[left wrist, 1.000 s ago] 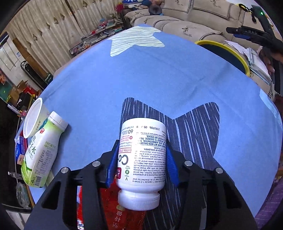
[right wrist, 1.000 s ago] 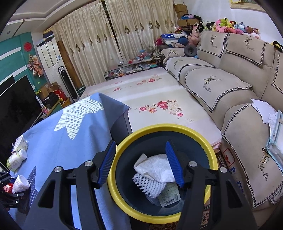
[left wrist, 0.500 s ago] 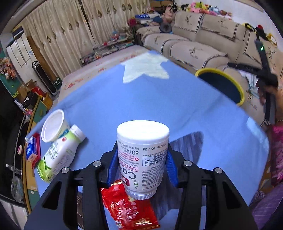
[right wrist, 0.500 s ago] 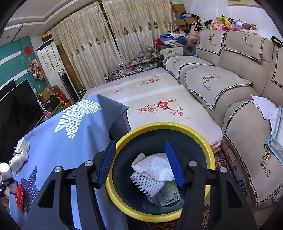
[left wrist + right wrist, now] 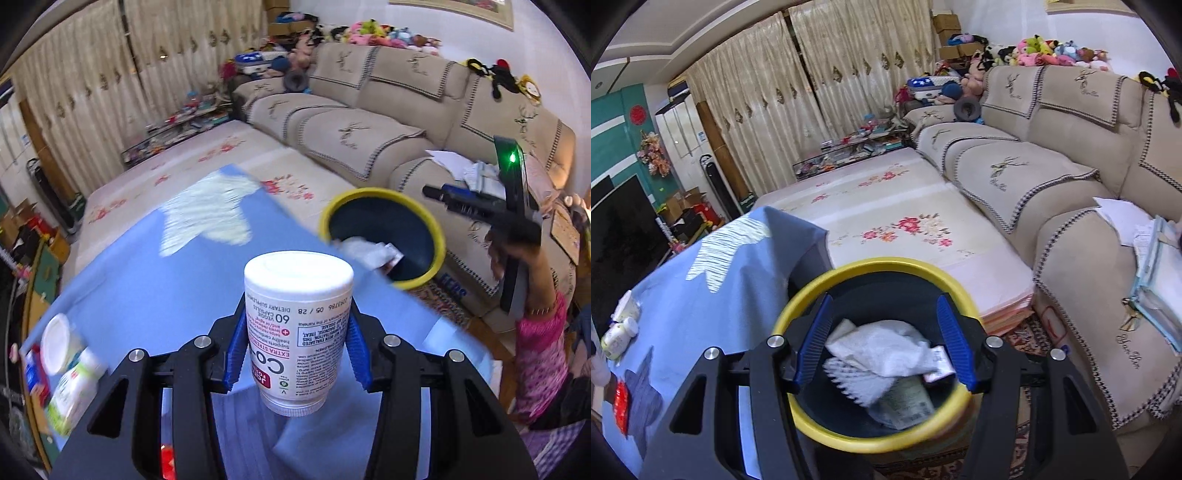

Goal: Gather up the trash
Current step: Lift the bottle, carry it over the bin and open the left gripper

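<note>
Filling the far side of the room: sofa (image 5: 1052, 177), curtains (image 5: 798, 96), floral mat (image 5: 886, 221) on the floor. Nearer, worktop (image 5: 155, 280) under a blue cloth (image 5: 713, 295) with a pale star print and a dark striped one. Just off the worktop's edge, on the floor beside the sofa, bin (image 5: 798, 306), dark with a yellow rim, already holding crumpled white paper (image 5: 886, 347), white foam netting (image 5: 857, 380) and a printed label.

Held above the worktop, clear of the cloth: left tongs (image 5: 295, 354), clamped on a white pill bottle (image 5: 297, 325), cap end down, flat base up and tilted toward the camera, label text reading upside down. Bin seen beyond the bottle, to the right.

Hovering right over the bin's mouth: right tongs (image 5: 884, 343), parted fairly wide, nothing between the blue pads. Seen also from the left camera, gripped in a hand (image 5: 517, 251) with a pink sleeve.

At the worktop's far left edge: white cup (image 5: 57, 345) and green-and-white drink bottle (image 5: 72, 395) lying side by side, blurred. Red wrapper (image 5: 621, 406) flat on the dark print.
</note>
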### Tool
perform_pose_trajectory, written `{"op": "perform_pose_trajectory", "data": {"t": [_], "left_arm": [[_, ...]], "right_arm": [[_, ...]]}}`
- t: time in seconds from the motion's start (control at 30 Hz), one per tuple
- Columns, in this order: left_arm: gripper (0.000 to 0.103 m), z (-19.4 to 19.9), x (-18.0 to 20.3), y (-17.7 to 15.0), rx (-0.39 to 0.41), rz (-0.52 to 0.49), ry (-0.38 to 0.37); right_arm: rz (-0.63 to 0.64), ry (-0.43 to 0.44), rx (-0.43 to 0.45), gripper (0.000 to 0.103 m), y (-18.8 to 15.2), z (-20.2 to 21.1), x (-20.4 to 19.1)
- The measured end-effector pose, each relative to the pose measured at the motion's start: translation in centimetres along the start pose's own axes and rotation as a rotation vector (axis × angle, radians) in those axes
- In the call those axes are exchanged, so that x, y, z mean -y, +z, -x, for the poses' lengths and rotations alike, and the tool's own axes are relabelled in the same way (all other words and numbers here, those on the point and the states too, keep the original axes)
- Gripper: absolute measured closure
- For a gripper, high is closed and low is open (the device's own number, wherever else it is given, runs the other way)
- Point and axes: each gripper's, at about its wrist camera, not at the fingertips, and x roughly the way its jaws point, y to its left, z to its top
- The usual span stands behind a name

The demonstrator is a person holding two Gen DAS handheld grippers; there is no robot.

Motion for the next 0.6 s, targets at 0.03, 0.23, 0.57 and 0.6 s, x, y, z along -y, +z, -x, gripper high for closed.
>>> {"op": "perform_pose_trajectory", "data": {"t": [0.03, 0.23, 0.57, 0.6], "left_arm": [[0.056, -0.7, 0.8, 0.8, -0.004, -0.006, -0.010], [0.056, -6.8, 5.7, 6.1, -0.045, 0.003, -0.099], [0.056, -18.7, 11.7, 11.4, -0.127, 0.024, -0.100], [0.056, -19.6, 12.2, 11.7, -0.136, 0.024, -0.098]], "right_arm": [[-0.002, -0.007, 0.002, 0.046, -0.2, 0.3, 0.6], [-0.020, -0.056, 0.033, 0.043, -1.7, 3.2, 3.9], [-0.058, -0.136, 0.050, 0.041, -2.8, 4.8, 8.2], [-0.064, -0.139, 0.047, 0.041, -2.9, 4.6, 8.5]]}}
